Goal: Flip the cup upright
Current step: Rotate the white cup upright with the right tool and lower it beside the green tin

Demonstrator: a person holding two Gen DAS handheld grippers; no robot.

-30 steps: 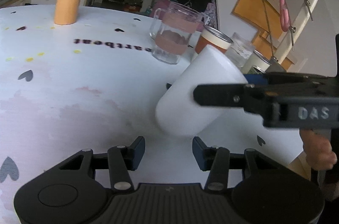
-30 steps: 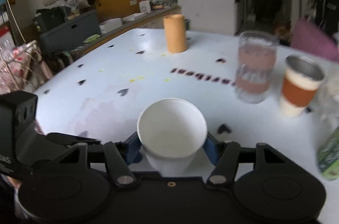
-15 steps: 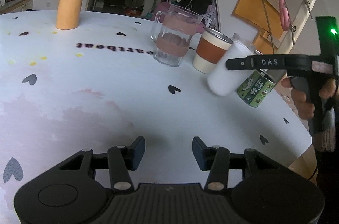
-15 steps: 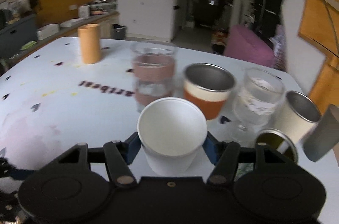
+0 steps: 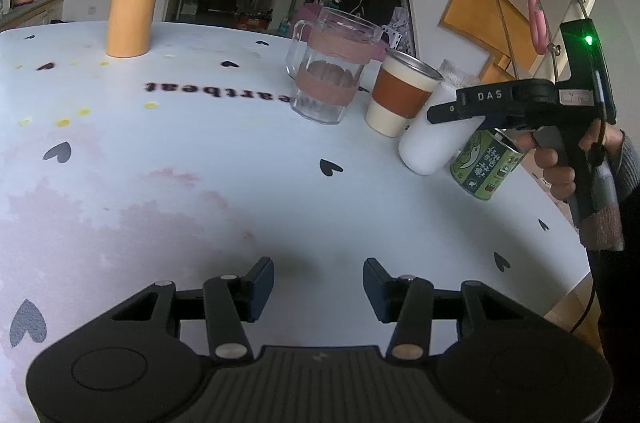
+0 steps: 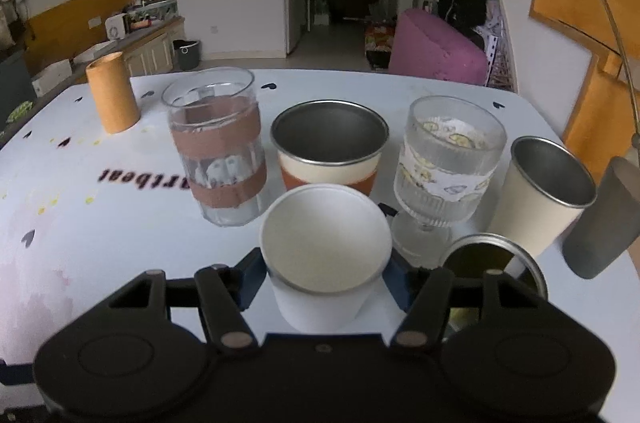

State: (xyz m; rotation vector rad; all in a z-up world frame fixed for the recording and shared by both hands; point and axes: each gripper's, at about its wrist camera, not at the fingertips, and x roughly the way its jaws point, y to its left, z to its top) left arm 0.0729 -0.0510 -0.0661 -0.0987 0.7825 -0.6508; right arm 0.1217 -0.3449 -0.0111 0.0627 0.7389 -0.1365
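The white paper cup [image 6: 324,251] stands mouth up between the jaws of my right gripper [image 6: 325,273], which is shut on it. In the left wrist view the white cup [image 5: 430,147] is at the table's right side, its base at or just above the tabletop, beside a green can [image 5: 486,163]; the right gripper [image 5: 516,103] clamps its upper part. My left gripper [image 5: 318,283] is open and empty, low over the near part of the white table [image 5: 160,183].
Behind the white cup stand a glass mug with a brown band [image 6: 218,151], an orange-banded steel cup [image 6: 330,143], a patterned stemmed glass [image 6: 448,159], a cream steel cup [image 6: 548,191] and a grey cup [image 6: 600,219]. An orange cylinder [image 5: 130,17] stands far left.
My right gripper carried the white cup from near the left gripper to the right, turned it upright and lowered it beside the green can. The left gripper stayed open in place.
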